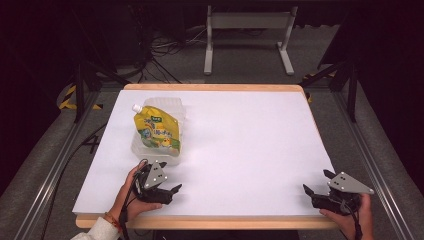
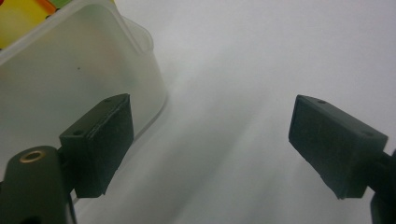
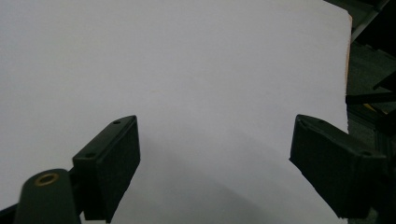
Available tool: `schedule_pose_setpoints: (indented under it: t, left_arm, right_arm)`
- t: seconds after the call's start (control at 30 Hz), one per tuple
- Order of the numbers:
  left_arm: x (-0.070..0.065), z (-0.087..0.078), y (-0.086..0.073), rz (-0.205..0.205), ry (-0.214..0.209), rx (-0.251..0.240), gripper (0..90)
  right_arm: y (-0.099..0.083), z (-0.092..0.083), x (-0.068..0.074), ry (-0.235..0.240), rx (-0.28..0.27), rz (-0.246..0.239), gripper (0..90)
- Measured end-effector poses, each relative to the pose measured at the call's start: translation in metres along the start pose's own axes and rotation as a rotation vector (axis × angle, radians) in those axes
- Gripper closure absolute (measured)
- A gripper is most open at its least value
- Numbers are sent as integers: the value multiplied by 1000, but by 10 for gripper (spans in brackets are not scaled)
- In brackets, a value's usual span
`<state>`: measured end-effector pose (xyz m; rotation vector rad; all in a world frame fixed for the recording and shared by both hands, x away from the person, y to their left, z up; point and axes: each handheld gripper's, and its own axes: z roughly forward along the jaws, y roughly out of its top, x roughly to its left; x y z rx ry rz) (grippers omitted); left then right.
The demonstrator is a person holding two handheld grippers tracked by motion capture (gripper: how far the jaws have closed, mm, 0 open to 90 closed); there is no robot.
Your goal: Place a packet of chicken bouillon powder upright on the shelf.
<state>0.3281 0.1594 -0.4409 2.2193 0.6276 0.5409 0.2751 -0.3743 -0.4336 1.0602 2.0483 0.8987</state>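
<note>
A yellow spouted pouch (image 1: 156, 131) lies on top of a translucent plastic tub (image 1: 172, 107) in the upper left part of a white-covered table (image 1: 240, 140), seen from the high view, its white cap pointing toward the upper left of the frame. Just below the tub, at the lower left of the frame, the left gripper (image 1: 167, 188) rests in a person's hand near the table's front edge, its jaws spread wide with nothing between them, pointing toward the right of the frame. In the left gripper view the same gripper (image 2: 210, 140) shows its two black jaws far apart over bare white surface, with the tub's frosted wall (image 2: 70, 79) filling the upper left of the frame, just behind the jaw on that side, and a strip of the pouch's yellow print (image 2: 23, 14) visible above the tub's rim; whether that jaw touches the wall cannot be told. At the lower right of the high view, well apart from the tub, the right gripper (image 1: 316, 182) sits in the other hand at the table's front right corner, jaws likewise spread wide and holding nothing. The right gripper view shows that gripper (image 3: 215, 140) open over plain white tabletop, with the table's edge and dark metal framing (image 3: 373, 70) in the upper right of the frame.
</note>
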Motion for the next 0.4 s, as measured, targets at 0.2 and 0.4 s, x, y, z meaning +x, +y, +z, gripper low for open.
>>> schedule_pose_setpoints:
  t: [0.2, 0.4]
  left_arm:
    - [0, 1, 0, 5, 1, 4, 143]
    - [0, 2, 0, 2, -3, 7, 143]
  right_arm:
    - [1, 0, 1, 3, -3, 3, 165]
    - [1, 1, 1, 2, -4, 10, 163]
